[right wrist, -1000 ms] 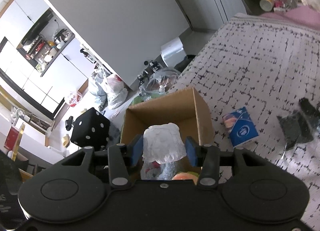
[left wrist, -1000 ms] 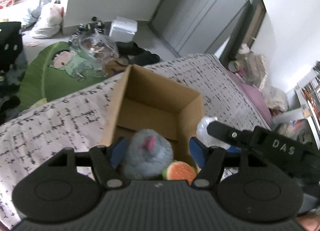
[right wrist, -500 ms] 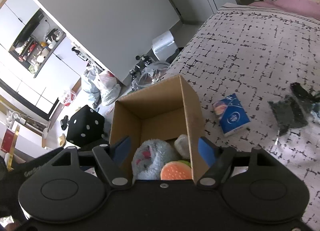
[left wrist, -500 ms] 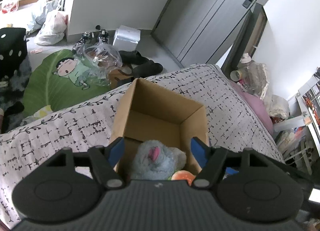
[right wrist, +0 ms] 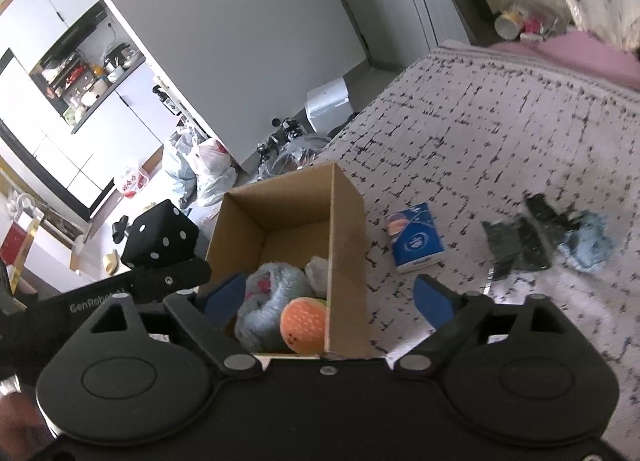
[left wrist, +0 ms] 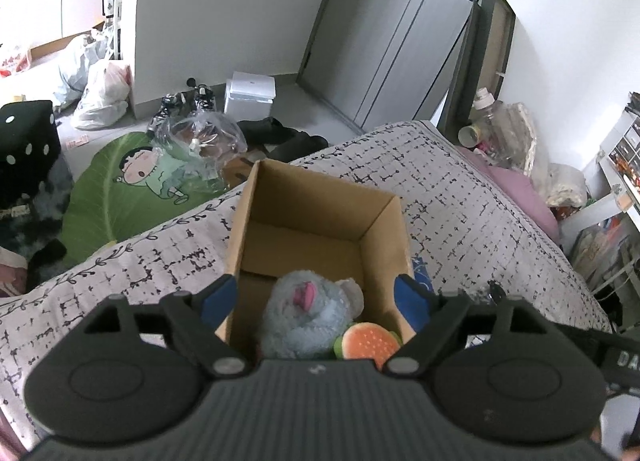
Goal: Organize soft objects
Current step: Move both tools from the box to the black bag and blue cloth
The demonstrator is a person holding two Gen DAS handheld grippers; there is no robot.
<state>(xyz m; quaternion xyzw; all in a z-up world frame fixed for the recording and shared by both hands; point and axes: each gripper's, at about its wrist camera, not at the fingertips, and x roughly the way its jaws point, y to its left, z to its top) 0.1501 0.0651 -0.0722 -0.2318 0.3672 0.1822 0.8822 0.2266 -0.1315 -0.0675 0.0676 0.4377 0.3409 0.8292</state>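
Drop into box done; both tongs just spread wide, empty. Next: fetch blue cloth off bed.

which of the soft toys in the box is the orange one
The burger plush, in the cardboard box's near corner. The bigger fluffy blue-grey plush beside it has pink patches, and a small grey one lies behind.

Matt brown corrugated cardboard box, plain inside and raw at the cut edges. In it, a fuzzy grey-blue plush toy with deep pile, and a smoother orange burger-shaped soft toy. Underneath, the white black-printed quilted cloth bedspread, dull and soft. Beside the box, a glossy blue plastic-wrapped tissue pack.
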